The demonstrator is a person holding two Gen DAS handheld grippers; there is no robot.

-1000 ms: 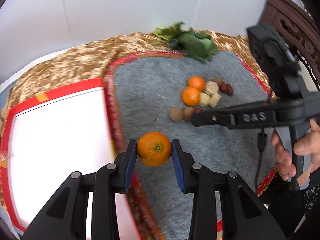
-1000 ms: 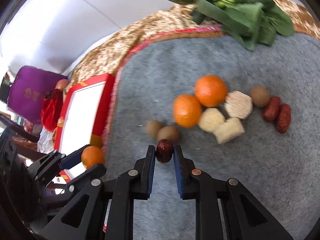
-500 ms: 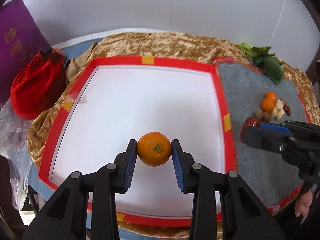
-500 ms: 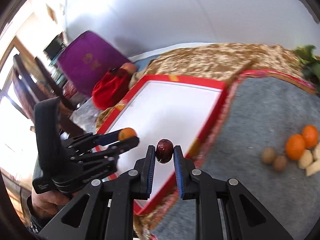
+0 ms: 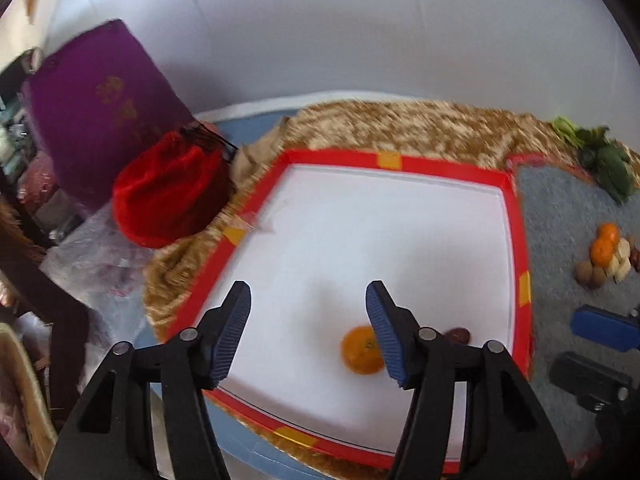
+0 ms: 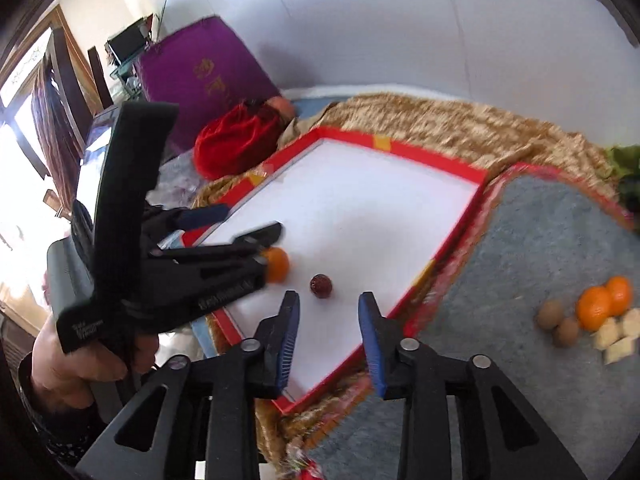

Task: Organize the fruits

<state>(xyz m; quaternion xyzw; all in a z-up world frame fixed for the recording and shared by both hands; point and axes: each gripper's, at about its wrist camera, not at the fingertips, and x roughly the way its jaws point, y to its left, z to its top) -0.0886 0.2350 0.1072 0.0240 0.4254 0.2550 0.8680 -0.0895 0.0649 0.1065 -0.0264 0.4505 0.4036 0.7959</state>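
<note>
left tool [image 5: 308, 328] is being held wide, gripping nothing | right tool [image 6: 329, 336] likewise spread | orange [image 5: 361, 350] and red date [image 6: 321, 286] are lying apart inside red-rimmed tray [image 5: 440, 164]

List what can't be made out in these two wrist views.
- Left wrist view: orange partly hidden behind the left gripper finger; red date mostly hidden too.
- Left wrist view: right gripper cut off by the frame edge.
- Right wrist view: greens cut off at the edge, blurred.
</note>
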